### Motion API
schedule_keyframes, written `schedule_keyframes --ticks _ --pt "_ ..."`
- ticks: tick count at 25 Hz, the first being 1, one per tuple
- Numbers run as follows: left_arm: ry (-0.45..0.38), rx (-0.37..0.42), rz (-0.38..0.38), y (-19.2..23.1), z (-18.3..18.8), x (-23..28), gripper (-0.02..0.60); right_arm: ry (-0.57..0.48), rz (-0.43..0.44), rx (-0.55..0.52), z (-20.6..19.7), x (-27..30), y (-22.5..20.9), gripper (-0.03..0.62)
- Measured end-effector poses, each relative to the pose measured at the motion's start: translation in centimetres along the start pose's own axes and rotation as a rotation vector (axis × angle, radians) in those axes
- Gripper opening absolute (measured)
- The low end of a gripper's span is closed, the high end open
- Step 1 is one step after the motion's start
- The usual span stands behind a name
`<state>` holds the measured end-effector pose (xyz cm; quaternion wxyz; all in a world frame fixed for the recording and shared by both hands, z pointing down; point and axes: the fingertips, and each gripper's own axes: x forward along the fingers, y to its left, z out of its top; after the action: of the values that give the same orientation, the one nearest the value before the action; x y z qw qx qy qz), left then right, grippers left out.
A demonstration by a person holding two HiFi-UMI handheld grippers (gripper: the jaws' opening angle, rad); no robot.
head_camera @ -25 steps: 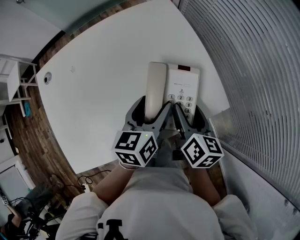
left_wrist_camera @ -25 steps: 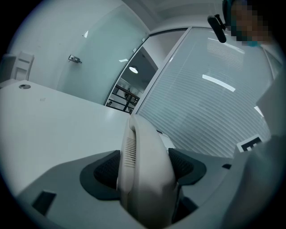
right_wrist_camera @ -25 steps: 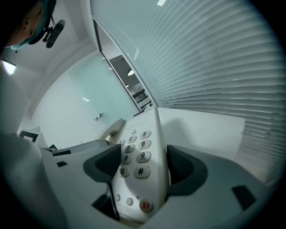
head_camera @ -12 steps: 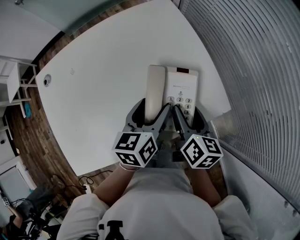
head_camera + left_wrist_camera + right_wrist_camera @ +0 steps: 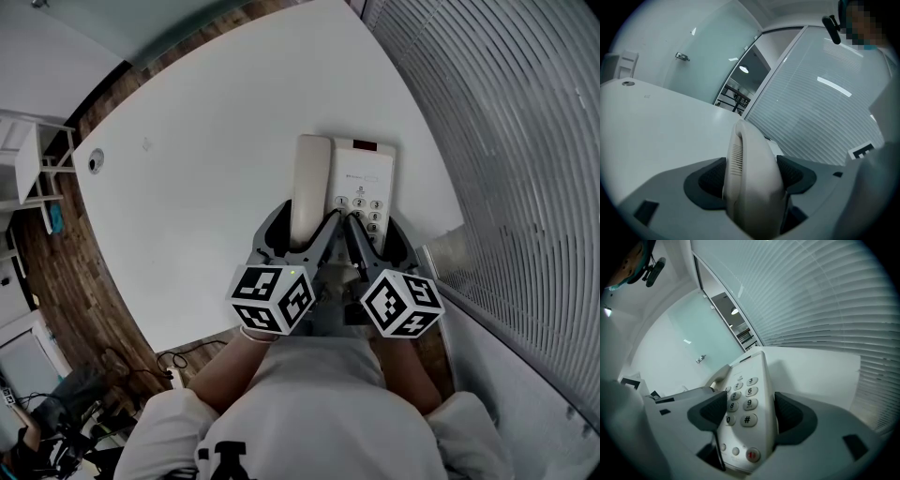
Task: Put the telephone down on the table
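Cream telephone (image 5: 345, 187), handset cradled, on white table (image 5: 206, 169)

White rounded worktop (image 5: 206, 141) across centre; wood-plank floor (image 5: 61, 272) at lower left; slatted blinds (image 5: 506, 141) filling right side; white shelving (image 5: 26, 164) at left edge.

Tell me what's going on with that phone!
A person holds a gripper in each hand. The left gripper is shut on the cream handset. The right gripper is shut on the keypad side of the telephone. The telephone is low over the white table, near the window blinds. I can't tell whether it is resting on the table yet.
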<state>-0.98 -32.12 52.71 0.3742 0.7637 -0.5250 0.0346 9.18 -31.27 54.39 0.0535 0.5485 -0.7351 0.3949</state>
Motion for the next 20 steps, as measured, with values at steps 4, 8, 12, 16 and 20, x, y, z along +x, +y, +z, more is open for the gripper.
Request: schedule_keyframes --ticks 4,8,12,16,20 --pt "0.002 -0.008 0.007 0.15 -0.13 0.01 0.328 0.01 -0.001 -0.001 -0.1 0.11 -0.02 0.321" --pt "0.0 -0.009 0.007 0.17 -0.19 -0.02 0.328 0.013 0.0 -0.005 -0.12 0.1 0.0 0.321" --pt "0.0 -0.002 0.005 0.42 -0.33 0.03 0.328 0.021 0.001 -0.005 -0.35 0.31 0.01 0.321" --pt "-0.002 0.003 0.008 0.4 -0.41 0.1 0.328 0.026 0.005 -0.007 -0.36 0.36 -0.08 0.321" --pt "-0.003 0.012 0.01 0.51 -0.54 0.21 0.328 0.036 0.009 -0.01 -0.46 0.49 -0.15 0.321"
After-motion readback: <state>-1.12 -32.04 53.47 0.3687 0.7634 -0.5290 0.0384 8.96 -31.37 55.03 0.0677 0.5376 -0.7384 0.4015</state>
